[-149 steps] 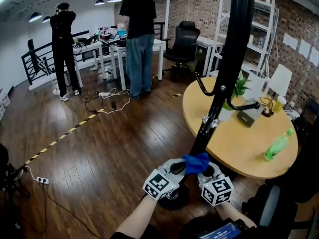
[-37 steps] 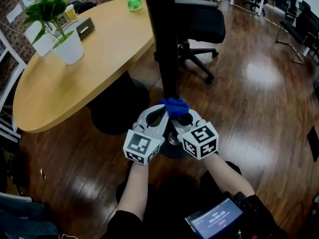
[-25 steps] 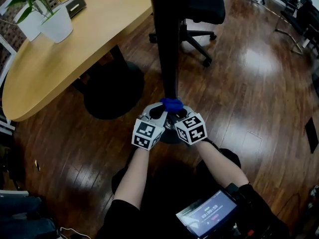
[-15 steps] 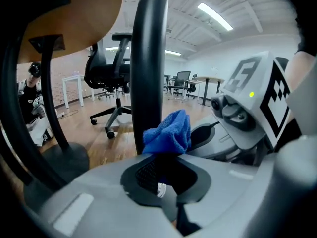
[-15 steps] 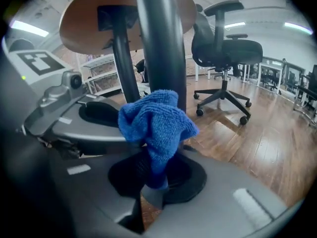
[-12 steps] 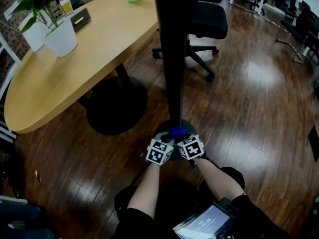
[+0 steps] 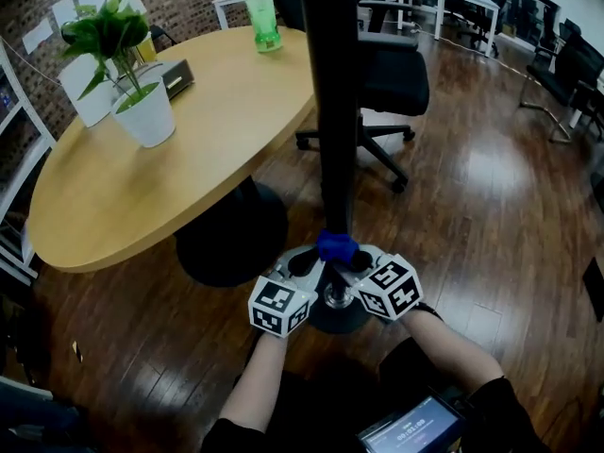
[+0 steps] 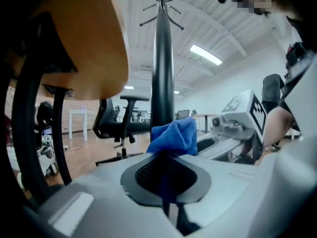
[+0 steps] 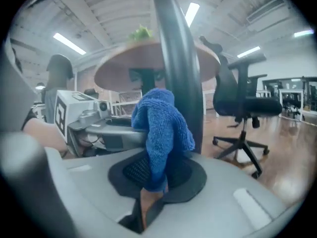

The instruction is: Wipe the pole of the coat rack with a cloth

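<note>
left gripper point(image 7: 304, 262) + right gripper point(image 7: 366, 260) both pinching blue fuzzy cloth point(image 7: 337, 246) | low on black metal pole point(image 7: 330, 111) | keep it snug, slide evenly

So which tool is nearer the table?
Left. The left tool sits left of the pole, toward the table; the right tool sits right of it; both hold the cloth.

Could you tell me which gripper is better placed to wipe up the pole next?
Neither, really: left gripper and right gripper are both shut on the cloth, low against the pole, symmetrically.
</note>
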A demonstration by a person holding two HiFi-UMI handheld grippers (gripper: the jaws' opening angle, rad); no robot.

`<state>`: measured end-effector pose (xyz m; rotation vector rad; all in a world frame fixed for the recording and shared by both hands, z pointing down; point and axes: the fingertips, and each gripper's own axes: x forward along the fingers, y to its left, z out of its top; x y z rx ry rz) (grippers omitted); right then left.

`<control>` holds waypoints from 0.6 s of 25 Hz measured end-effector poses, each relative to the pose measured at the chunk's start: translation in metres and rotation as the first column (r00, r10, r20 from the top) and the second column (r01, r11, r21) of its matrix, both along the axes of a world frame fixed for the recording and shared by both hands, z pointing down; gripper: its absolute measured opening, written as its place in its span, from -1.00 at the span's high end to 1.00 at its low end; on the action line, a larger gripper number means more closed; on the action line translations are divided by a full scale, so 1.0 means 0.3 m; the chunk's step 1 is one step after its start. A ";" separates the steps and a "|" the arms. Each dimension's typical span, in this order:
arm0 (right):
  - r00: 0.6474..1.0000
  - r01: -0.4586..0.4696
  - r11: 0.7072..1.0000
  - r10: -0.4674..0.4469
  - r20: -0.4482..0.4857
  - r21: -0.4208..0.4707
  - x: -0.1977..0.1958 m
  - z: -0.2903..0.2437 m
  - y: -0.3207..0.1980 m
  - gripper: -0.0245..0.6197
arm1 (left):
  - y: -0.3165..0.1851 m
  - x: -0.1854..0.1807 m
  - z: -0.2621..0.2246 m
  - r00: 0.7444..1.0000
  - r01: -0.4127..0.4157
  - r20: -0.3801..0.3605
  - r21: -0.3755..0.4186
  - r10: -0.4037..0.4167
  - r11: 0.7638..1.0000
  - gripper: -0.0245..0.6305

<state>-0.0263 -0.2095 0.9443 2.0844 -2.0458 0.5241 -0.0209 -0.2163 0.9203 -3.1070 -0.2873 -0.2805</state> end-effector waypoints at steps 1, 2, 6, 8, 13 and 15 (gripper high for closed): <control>1.000 0.017 0.999 -0.016 -0.016 0.044 0.000 -0.107 -0.007 0.76 | -0.006 0.008 -0.113 0.999 0.018 -0.051 0.007 -0.017 1.000 0.92; 0.999 0.029 0.996 -0.027 -0.025 0.084 0.001 -0.209 -0.010 0.76 | -0.006 0.014 -0.223 0.995 0.028 -0.099 0.021 -0.026 0.999 0.92; 0.999 0.037 0.966 -0.029 -0.036 0.257 0.019 -0.596 -0.013 0.76 | 0.009 0.029 -0.638 0.958 0.023 -0.287 0.066 -0.003 0.998 0.93; 0.998 0.042 0.943 -0.025 -0.055 0.331 0.027 -0.768 -0.011 0.76 | 0.016 0.030 -0.816 0.932 0.026 -0.362 0.100 0.012 0.995 0.93; 0.999 0.041 0.881 -0.023 -0.044 0.471 0.031 -1.112 -0.002 0.76 | 0.041 0.023 -1.169 0.889 0.020 -0.453 0.189 0.070 0.982 0.93; 0.998 0.050 0.865 -0.026 -0.055 0.500 0.028 -1.218 0.000 0.76 | 0.046 0.014 -1.275 0.872 0.029 -0.483 0.210 0.078 0.977 0.93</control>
